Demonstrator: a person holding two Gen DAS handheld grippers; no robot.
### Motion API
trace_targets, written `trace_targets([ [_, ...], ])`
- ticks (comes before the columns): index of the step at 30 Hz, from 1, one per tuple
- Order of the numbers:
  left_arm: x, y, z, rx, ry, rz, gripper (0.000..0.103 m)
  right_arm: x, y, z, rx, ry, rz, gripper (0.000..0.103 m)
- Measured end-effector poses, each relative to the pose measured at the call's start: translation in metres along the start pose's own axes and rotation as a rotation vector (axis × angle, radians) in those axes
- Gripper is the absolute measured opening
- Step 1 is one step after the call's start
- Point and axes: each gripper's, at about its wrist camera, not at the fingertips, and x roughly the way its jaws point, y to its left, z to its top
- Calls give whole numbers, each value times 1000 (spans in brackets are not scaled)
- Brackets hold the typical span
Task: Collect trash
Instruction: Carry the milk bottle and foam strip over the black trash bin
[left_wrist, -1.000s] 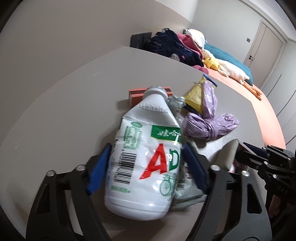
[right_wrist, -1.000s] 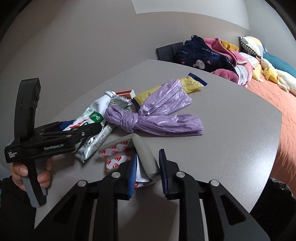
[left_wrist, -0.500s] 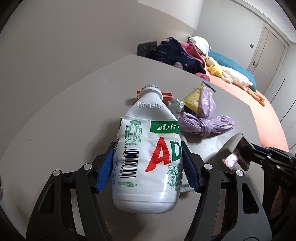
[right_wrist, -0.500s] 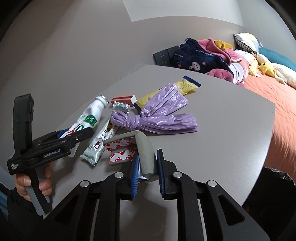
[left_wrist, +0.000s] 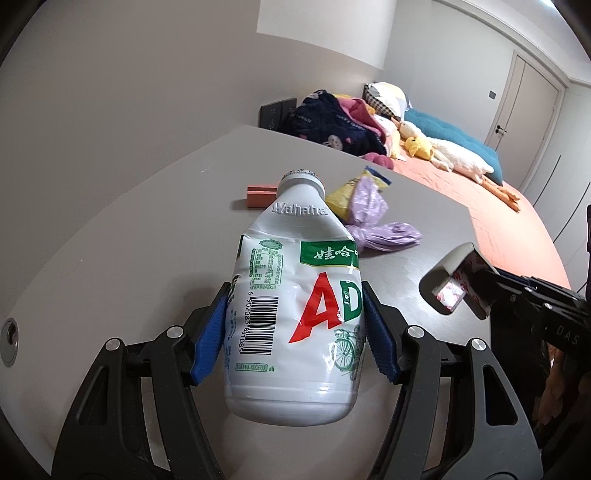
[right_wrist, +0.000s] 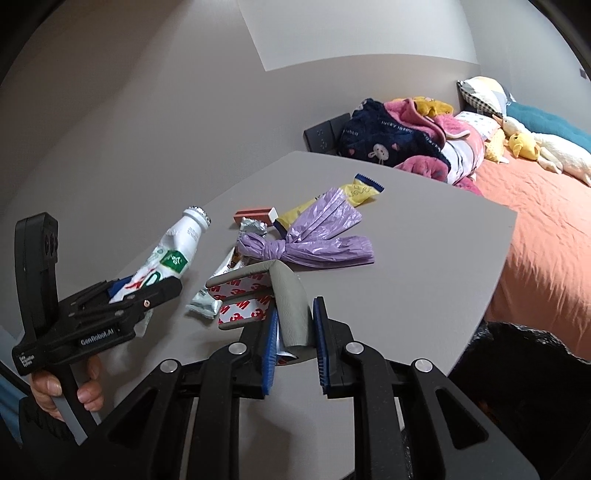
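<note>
- The left hand-held gripper (left_wrist: 293, 330) is grasping a white plastic bottle (left_wrist: 295, 314) by its body; both blue pads (left_wrist: 208, 334) are pressing on its sides, and the bottle is hanging above the grey surface (left_wrist: 129, 258), with its cap pointing away from the camera.
- A person's hand (right_wrist: 64, 391) is holding the handle of this left hand-held gripper at the lower left of the right wrist view.
- The right hand-held gripper (right_wrist: 295, 332) is clenched on a grey corner guard (right_wrist: 291, 302), a bent foam strip with red and white tape backing; one leg is sitting between the pads and the other is sticking out to the left.
- A silver snack wrapper (right_wrist: 207, 301) is lying flat on the surface just behind the corner guard.
- A knotted purple plastic bag (right_wrist: 314, 236) is lying in the middle of the surface, a little further away.
- A crumpled foil piece (right_wrist: 253, 226) is lying just beside the knot of the bag.
- A yellow wrapper (right_wrist: 354, 194) is lying partly under the purple bag, with its blue edge sticking out at the far side.
- A small red box (right_wrist: 255, 214) is lying behind the foil piece.
- Beyond the surface, a bed (right_wrist: 546, 229) with an orange cover is carrying a pile of clothes (right_wrist: 399, 144) and a yellow plush toy (right_wrist: 524, 146).
</note>
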Motion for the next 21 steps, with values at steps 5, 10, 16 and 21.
trace_targets([
  [5,-17,-15,-5,2,-17,-10,65,-21,0,-3,3,-24,1,20],
  [10,-33,-30,-11,-2,-32,-27,65,-43,-1,-9,7,-47,-1,19],
  [16,-45,-52,-18,14,-42,-52,65,-67,-7,-16,20,-72,-11,20],
  [21,-54,-70,-23,29,-54,-81,65,-89,-13,-25,28,-95,-23,20],
])
